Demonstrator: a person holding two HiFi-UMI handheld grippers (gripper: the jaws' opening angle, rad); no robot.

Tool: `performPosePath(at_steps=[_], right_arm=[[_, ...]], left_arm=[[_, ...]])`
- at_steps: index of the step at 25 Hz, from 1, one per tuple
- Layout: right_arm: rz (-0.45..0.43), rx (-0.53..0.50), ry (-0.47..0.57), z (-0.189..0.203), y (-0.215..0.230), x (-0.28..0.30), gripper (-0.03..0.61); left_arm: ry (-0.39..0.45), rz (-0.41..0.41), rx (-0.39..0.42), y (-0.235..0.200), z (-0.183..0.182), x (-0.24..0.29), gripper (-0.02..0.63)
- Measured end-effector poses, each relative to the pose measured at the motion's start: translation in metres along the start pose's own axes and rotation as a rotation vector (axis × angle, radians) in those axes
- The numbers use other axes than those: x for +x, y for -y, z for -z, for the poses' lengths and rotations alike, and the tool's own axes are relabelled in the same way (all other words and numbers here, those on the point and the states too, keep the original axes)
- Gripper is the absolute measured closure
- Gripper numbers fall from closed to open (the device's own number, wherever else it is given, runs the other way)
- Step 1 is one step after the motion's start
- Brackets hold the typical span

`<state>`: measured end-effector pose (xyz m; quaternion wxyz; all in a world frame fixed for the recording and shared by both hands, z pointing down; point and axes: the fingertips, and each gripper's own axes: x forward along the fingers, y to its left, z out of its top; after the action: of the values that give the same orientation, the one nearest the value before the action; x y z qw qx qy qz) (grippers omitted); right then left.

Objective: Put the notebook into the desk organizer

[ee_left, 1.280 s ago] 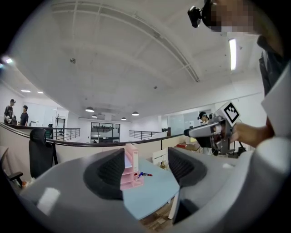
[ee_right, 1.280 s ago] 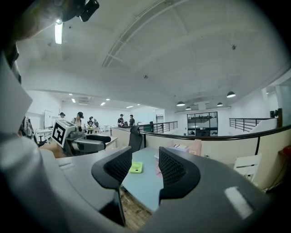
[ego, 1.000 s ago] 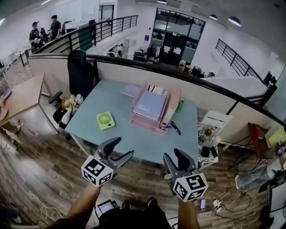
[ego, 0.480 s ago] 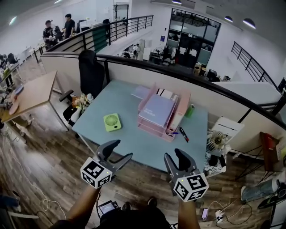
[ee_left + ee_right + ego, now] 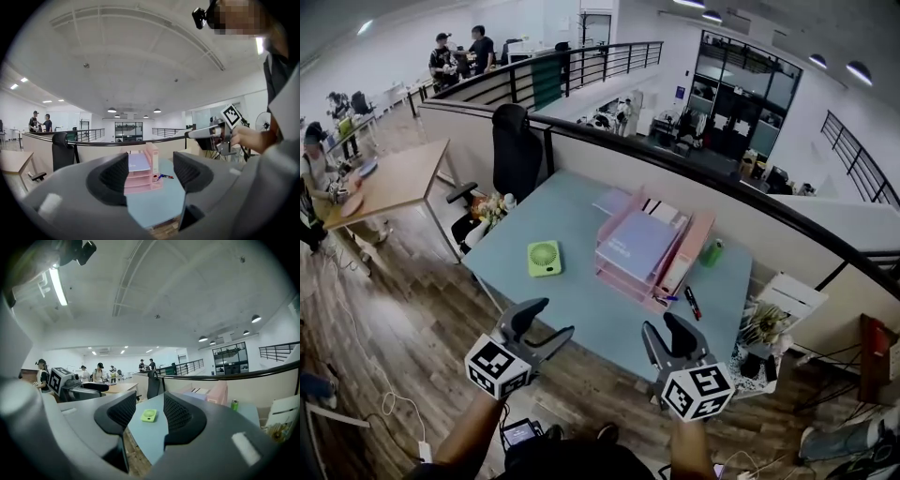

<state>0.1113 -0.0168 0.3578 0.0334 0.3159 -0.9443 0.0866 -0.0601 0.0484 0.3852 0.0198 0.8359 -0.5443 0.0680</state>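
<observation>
A pink desk organizer [image 5: 667, 265] stands on the light blue table [image 5: 581, 300], right of its middle. A lavender notebook [image 5: 634, 244] lies on its top tray. Another lavender flat item [image 5: 613, 200] lies on the table behind it. My left gripper [image 5: 546, 319] and right gripper [image 5: 667, 330] hover side by side over the floor, short of the table's front edge, both open and empty. In the left gripper view the open left gripper [image 5: 150, 171] frames the organizer [image 5: 140, 180]. The open right gripper [image 5: 150, 414] frames a green fan [image 5: 149, 416].
The green fan [image 5: 545, 258] lies left of the organizer. Pens [image 5: 690, 302] and a green bottle [image 5: 710, 251] are on its right. A black chair [image 5: 517, 150] and flowers [image 5: 492, 208] stand at the table's left end. A railing runs behind; people stand at far desks.
The head view has swung: the table and organizer now sit further right and lower in it. Both grippers stay open and empty near the table's front edge.
</observation>
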Motion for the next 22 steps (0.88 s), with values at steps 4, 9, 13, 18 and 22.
performPosePath(at_steps=[4,9,13,18,22], right_arm=[[-0.05,0.0,-0.002,-0.002,0.013,0.004,0.396],[-0.095,0.005,-0.004,0.0,0.03,0.003,0.396],[-0.11,0.008,0.003,-0.002,0.044,0.0,0.396],[-0.106,0.025,0.002,0.004,0.06,-0.001,0.396],[-0.083,0.028,-0.002,0.004,0.068,-0.003,0.396]], left_arm=[[-0.006,-0.045,0.0,0.007,0.0,0.007,0.29],[-0.016,-0.088,-0.008,0.018,-0.001,0.018,0.29],[-0.022,-0.105,-0.015,0.025,-0.002,0.026,0.29],[-0.029,-0.101,-0.013,0.03,0.001,0.04,0.29],[-0.029,-0.075,-0.023,0.028,0.002,0.054,0.29]])
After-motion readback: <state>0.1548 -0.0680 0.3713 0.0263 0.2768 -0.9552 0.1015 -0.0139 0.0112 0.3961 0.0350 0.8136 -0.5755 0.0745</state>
